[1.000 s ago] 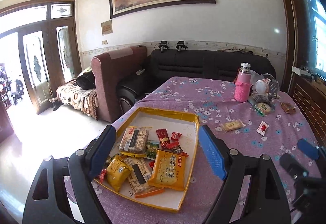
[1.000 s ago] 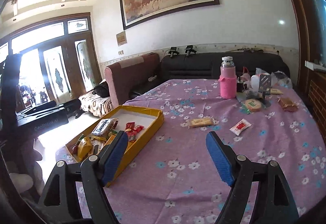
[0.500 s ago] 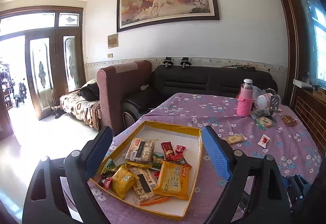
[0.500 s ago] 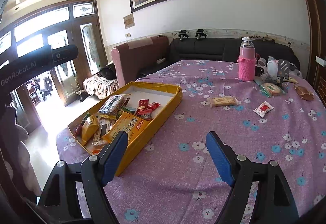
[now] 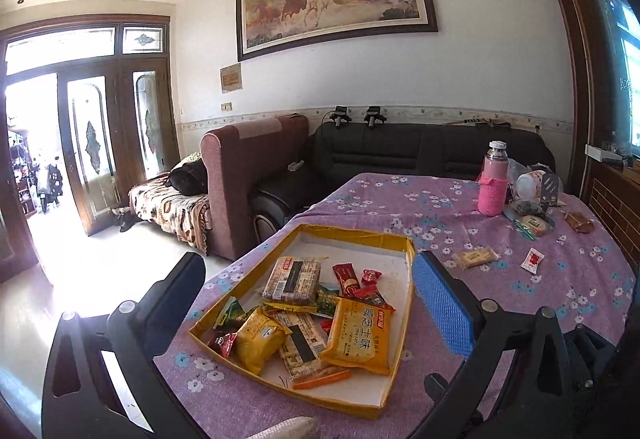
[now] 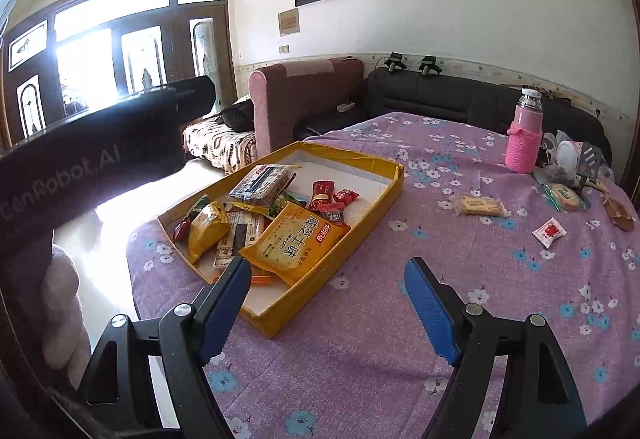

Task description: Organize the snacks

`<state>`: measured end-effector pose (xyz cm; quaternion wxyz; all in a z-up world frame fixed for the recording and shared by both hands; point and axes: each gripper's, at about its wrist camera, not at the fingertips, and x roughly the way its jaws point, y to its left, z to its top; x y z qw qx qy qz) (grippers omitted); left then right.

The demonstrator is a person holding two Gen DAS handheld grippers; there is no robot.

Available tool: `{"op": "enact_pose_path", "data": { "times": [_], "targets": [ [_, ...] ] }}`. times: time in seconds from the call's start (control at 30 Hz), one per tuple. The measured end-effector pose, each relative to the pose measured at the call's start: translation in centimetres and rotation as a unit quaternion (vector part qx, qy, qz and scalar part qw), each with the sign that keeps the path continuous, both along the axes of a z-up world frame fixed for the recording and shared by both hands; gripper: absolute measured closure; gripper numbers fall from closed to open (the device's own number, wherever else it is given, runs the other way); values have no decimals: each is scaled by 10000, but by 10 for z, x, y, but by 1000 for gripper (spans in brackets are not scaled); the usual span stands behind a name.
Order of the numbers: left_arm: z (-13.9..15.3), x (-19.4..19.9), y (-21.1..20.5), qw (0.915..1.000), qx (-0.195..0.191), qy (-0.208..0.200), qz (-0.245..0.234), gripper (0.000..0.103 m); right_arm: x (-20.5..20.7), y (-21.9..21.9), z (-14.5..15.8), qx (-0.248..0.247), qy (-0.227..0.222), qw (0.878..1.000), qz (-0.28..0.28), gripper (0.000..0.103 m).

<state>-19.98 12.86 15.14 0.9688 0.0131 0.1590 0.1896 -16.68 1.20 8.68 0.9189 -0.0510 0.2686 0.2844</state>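
Observation:
A shallow yellow box (image 5: 407, 263) (image 6: 362, 217) lies on the purple flowered tablecloth and holds several snack packets, the largest an orange one (image 5: 358, 335) (image 6: 298, 241). My left gripper (image 5: 308, 303) hovers over the box with its jaws opening wide and nothing between them. My right gripper (image 6: 328, 303) stands open above the cloth by the box's near right corner, holding nothing. Loose on the cloth farther back lie a biscuit pack (image 5: 476, 257) (image 6: 478, 205) and a small red-and-white sachet (image 5: 532, 260) (image 6: 549, 232).
A pink bottle (image 5: 493, 181) (image 6: 524, 135) stands at the back right beside a clutter of wrapped snacks and a white jar (image 5: 528, 183). Sofas run behind the table. The left gripper's black body (image 6: 100, 155) fills the left of the right wrist view. The table edge falls away left.
The left jaws have spread wider over the box. The right gripper has moved left and down toward the box's near corner, which now sits closer in its view.

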Motion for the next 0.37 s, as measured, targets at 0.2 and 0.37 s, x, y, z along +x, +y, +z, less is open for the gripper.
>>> {"op": "enact_pose_path", "data": {
  "times": [0.2,0.37],
  "targets": [
    [-7,10,-7,9991,-17,320,-281,0,3,-13,-8,138,292,9994,-147,22],
    [-12,23,-30,9964,10,643,-554,0,2,-35,-11,250,425,9982,-331,22]
  ]
}}
